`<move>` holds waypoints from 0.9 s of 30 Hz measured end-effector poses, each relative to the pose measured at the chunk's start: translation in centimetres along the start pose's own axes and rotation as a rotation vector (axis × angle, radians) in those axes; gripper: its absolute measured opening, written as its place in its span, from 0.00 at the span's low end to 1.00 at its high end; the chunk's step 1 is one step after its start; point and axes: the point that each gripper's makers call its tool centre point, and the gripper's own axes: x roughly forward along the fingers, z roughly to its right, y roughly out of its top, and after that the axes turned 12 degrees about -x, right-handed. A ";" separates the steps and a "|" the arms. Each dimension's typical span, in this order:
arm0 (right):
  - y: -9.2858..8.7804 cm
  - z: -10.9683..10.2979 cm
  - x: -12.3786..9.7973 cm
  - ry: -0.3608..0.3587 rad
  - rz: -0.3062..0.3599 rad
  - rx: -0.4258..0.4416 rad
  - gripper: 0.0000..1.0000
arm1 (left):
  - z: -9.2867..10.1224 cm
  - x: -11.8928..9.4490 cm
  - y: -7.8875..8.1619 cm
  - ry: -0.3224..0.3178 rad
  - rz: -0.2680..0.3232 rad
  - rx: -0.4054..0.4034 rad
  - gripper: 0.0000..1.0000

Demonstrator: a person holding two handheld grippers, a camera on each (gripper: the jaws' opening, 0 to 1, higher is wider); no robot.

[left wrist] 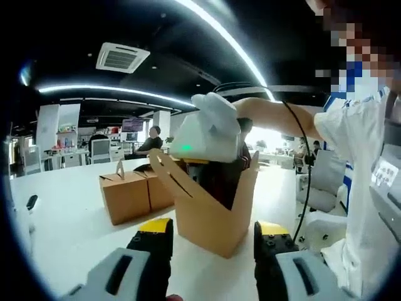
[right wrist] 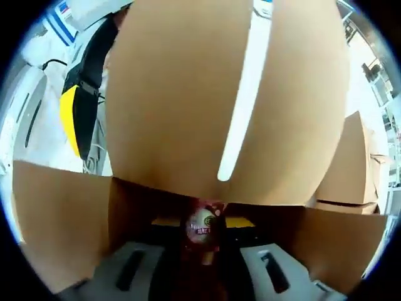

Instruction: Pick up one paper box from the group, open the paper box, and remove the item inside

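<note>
An open brown paper box (left wrist: 207,216) stands on the white table (left wrist: 69,219), its flaps up. In the left gripper view my right gripper (left wrist: 207,135), a white body, reaches down into this box with its fingertips hidden inside. In the right gripper view, a big brown flap (right wrist: 219,94) rises ahead and the box walls (right wrist: 59,219) close in around. My right gripper (right wrist: 202,224) is shut on a small red and white item (right wrist: 202,221) deep in the box. My left gripper (left wrist: 213,237) hovers open in front of the box, holding nothing.
Two closed brown boxes (left wrist: 125,197) sit side by side left of the open one, seen also as boxes (right wrist: 354,163). A person in a white shirt (left wrist: 366,188) stands at the right, an arm stretched over the box. Office desks and chairs fill the background.
</note>
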 end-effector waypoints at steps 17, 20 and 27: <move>0.0 0.9 -1.2 -0.036 -0.028 0.004 0.18 | 0.4 0.3 -0.1 0.007 -0.011 0.004 0.53; 0.4 1.2 -1.9 -0.053 -0.023 0.004 0.18 | 0.4 0.6 -0.4 0.009 -0.023 0.004 0.53; 1.1 1.6 -4.4 -0.112 -0.016 -0.006 0.18 | 0.5 1.5 -1.2 0.014 -0.043 -0.006 0.52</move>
